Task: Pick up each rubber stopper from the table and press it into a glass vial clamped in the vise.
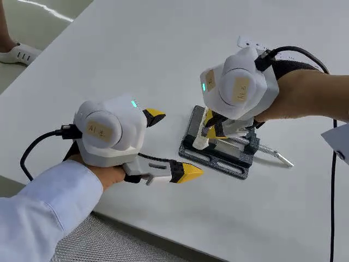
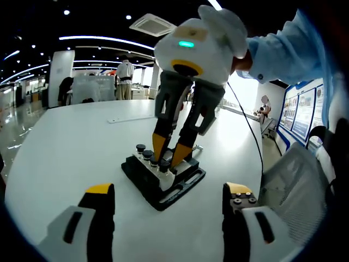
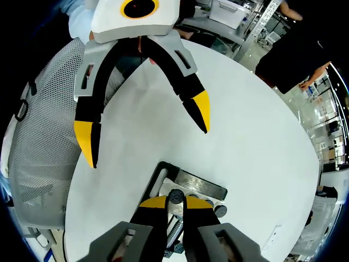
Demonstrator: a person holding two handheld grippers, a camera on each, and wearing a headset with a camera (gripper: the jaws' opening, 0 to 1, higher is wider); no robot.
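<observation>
- The right gripper (image 3: 174, 204) is clenching a stopper (image 3: 175, 195) between its tips, just above the vise (image 3: 203, 185).
- The left gripper (image 2: 169, 191) is hanging wide and empty, with the vise ahead.
- Soft, grippy rubber is likely suiting a side hold; pushing straight is sparing the fragile vial, hidden underneath.

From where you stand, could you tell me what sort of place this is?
Probably an open-plan lab or demo hall: a broad white table with a small vise on it, a ceiling air-conditioning unit with rows of spotlights, wall posters, and people standing in the background.
</observation>
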